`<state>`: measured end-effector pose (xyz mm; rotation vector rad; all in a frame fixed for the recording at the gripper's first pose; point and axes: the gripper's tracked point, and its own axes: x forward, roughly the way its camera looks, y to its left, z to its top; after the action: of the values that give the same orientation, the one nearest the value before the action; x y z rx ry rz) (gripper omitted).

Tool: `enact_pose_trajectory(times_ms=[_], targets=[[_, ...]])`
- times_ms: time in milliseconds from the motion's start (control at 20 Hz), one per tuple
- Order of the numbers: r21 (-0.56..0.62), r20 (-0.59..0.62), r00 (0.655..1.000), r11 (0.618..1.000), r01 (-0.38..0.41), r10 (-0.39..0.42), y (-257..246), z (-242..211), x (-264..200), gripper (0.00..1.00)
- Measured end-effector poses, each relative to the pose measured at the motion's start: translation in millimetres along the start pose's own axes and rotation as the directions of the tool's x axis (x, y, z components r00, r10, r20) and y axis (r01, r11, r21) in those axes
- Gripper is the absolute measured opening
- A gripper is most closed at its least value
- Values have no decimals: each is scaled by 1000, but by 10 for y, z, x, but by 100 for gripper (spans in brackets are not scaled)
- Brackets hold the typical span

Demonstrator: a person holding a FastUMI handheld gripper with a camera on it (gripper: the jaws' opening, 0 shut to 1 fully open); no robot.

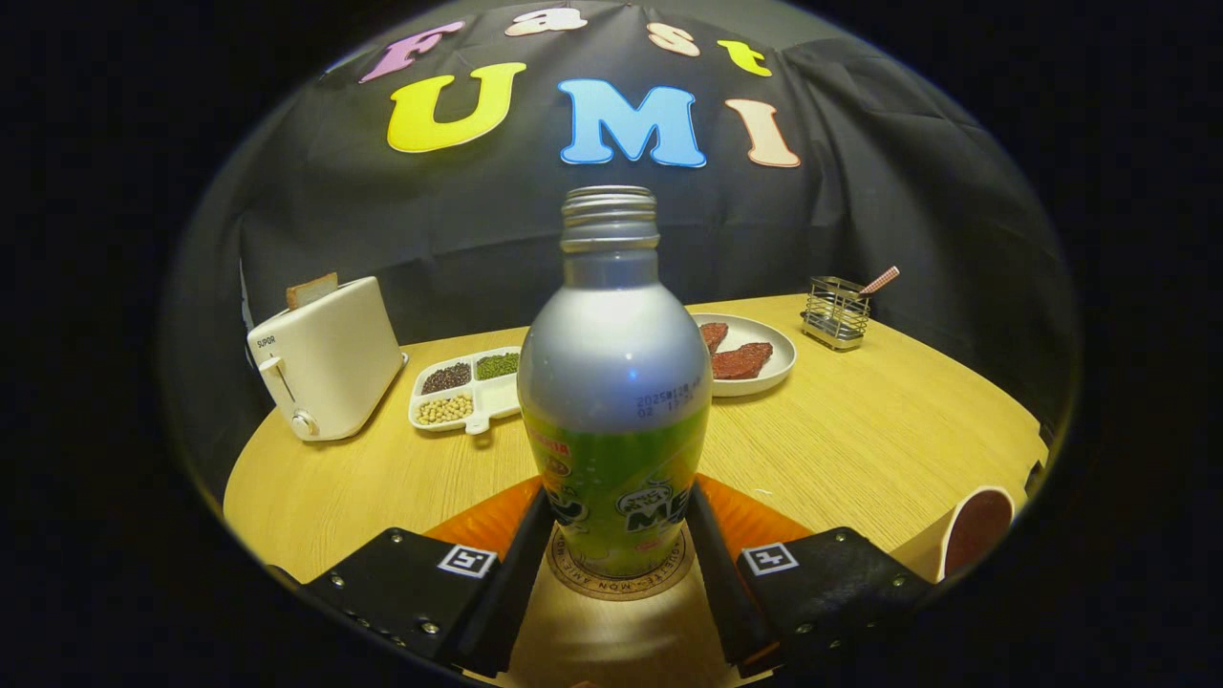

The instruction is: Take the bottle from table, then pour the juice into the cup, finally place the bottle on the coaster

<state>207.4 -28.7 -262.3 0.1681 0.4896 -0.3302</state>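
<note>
Since the bottle (613,401) already stands upright on the round coaster (621,578), with its base inside the printed ring, the step in hand looks like the last one: letting go cleanly. The jaws (619,549) sit against the bottle's lower label on both sides, clamped on it as far as the view tells, the black fingers (521,564) hugging the green band just above the coaster.

To do this well, the base should be flat on the coaster before the jaws part; any lean would tip a tall, narrow bottle with an open neck. Opening should be even on both sides, so neither finger drags the label and twists the bottle off the ring. Then the gripper should draw straight back along its own line, low and slow, without lifting into the shoulder.

The cup (970,535) stands near the right finger at the tabletop (860,440) edge, so a sideways swing on retreat risks knocking it. Toaster (325,358), divided tray (468,390) and plate (750,358) lie well beyond the bottle.
</note>
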Motion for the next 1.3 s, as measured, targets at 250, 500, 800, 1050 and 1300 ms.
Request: enact_pose_trajectory(times_ms=[250, 500, 800, 1050, 1300], targets=[[-25, 3, 1000, 1000, -3, 3, -18, -7, -26, 81], [-29, 32, 999, 999, -26, 27, -50, 94, -179, 83], [-68, 86, 990, 992, -106, 111, -47, 298, -572, 82], [-83, 109, 980, 984, -160, 169, -66, 411, -885, 82], [-99, 195, 960, 978, -185, 202, -183, 745, -1337, 82]])
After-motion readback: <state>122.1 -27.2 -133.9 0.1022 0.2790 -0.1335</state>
